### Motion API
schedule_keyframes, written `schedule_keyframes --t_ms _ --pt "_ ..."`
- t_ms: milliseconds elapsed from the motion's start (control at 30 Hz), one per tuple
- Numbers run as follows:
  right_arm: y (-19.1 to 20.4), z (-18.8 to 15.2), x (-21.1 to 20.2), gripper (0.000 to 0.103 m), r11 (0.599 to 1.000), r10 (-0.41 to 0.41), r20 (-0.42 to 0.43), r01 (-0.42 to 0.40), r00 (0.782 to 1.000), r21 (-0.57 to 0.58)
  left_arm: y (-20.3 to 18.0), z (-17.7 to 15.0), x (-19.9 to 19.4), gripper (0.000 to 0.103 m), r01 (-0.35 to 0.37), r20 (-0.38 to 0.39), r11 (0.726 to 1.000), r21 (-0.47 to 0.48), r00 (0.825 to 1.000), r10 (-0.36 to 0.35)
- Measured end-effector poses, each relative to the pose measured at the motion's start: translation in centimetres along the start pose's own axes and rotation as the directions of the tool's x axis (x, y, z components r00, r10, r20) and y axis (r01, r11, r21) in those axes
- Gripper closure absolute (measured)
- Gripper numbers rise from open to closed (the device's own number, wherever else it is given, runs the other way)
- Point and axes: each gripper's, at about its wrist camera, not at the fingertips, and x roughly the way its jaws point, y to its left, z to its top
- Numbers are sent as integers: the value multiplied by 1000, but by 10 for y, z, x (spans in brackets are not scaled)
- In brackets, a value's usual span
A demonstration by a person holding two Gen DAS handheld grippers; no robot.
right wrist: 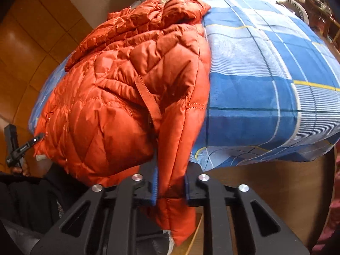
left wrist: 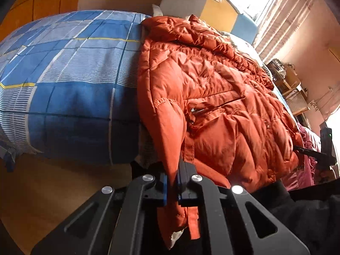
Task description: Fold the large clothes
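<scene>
Orange jacket gripped at both lower corners, fold barely begun.

The jacket (left wrist: 212, 97) lies on the bed (left wrist: 63, 85), its hem hanging over the edge. The left hand-held gripper (left wrist: 173, 182) and the right hand-held gripper (right wrist: 170, 187) are each clenched on hem fabric. Probably no fold is made yet. Sleeves and the far collar are hard to make out.

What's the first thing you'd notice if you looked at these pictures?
The big puffy orange jacket jumps out first, spread over a bed with a blue checked blanket. The left gripper is shut on one edge of the jacket near the bed's side, and the right gripper is shut on another edge.
</scene>
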Motion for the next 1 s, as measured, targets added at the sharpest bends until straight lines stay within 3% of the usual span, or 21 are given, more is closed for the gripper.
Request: schedule_keyframes --t_ms 367,500,667,867,1000 --pt "41 -11 -81 93 989 34 -30 -38 999 -145 3 9 -76 98 131 38 991 5 991 -132" --pt "56 -5 -108 93 981 74 15 -70 997 -179 4 20 -104 98 216 103 976 -3 971 -214" --pt "66 17 -120 93 974 94 120 -66 988 -215 4 44 -112 98 281 195 960 10 941 -277" --pt "61 60 -131 93 977 105 262 -50 959 -208 2 81 -116 98 316 302 948 40 900 -313" --pt "60 95 -122 93 982 84 323 -25 943 -185 -2 112 -103 98 327 338 943 56 883 -326"
